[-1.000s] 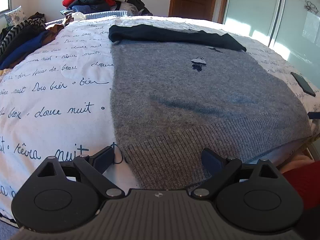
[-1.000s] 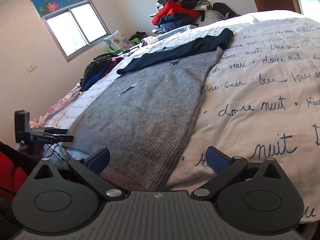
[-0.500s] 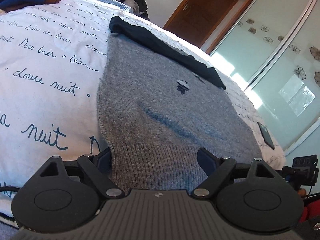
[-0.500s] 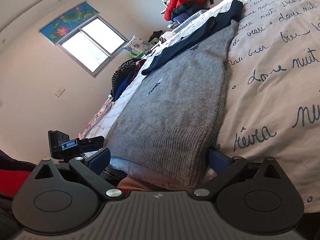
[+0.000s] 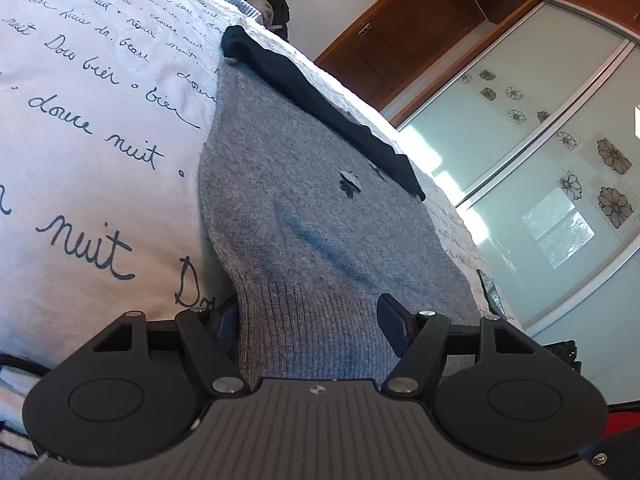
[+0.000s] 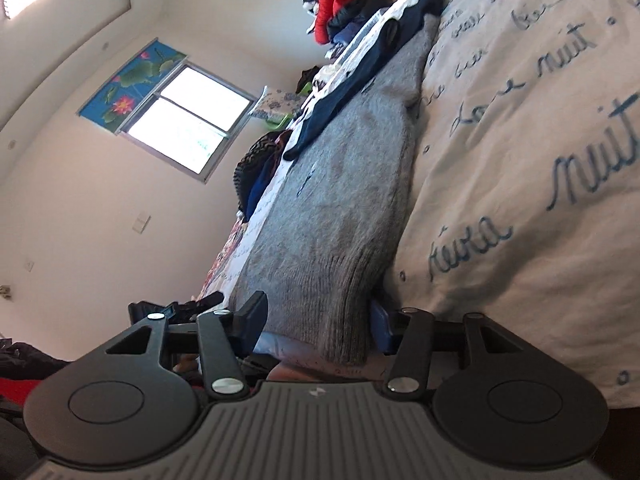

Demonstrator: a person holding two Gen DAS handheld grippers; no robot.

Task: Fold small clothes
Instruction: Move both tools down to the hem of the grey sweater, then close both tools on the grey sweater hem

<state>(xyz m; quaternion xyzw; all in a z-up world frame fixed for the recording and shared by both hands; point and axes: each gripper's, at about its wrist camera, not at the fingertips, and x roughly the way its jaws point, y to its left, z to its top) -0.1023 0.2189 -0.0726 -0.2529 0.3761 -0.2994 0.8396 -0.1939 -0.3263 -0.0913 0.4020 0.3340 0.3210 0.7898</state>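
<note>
A grey knit sweater point(image 5: 304, 216) with dark navy sleeves point(image 5: 320, 100) folded across its top lies flat on the white bedspread point(image 5: 88, 128) printed with script. My left gripper point(image 5: 308, 320) is open, its jaws straddling the ribbed hem at the sweater's left bottom corner. My right gripper point(image 6: 316, 328) is open, its jaws straddling the hem at the sweater's point(image 6: 340, 208) right bottom corner, at the bed's edge. Both views are tilted.
A pile of clothes point(image 6: 344, 4) sits at the far end of the bed, and more dark clothes point(image 6: 260, 164) lie along its window side. A wooden door point(image 5: 404, 36) and glass sliding doors point(image 5: 560, 184) stand beyond. A phone point(image 5: 490, 292) lies near the bed's edge.
Both grippers have moved forward and tilted, so the sweater's ribbed hem corners now lie between their open jaws. The sweater itself has not moved.
</note>
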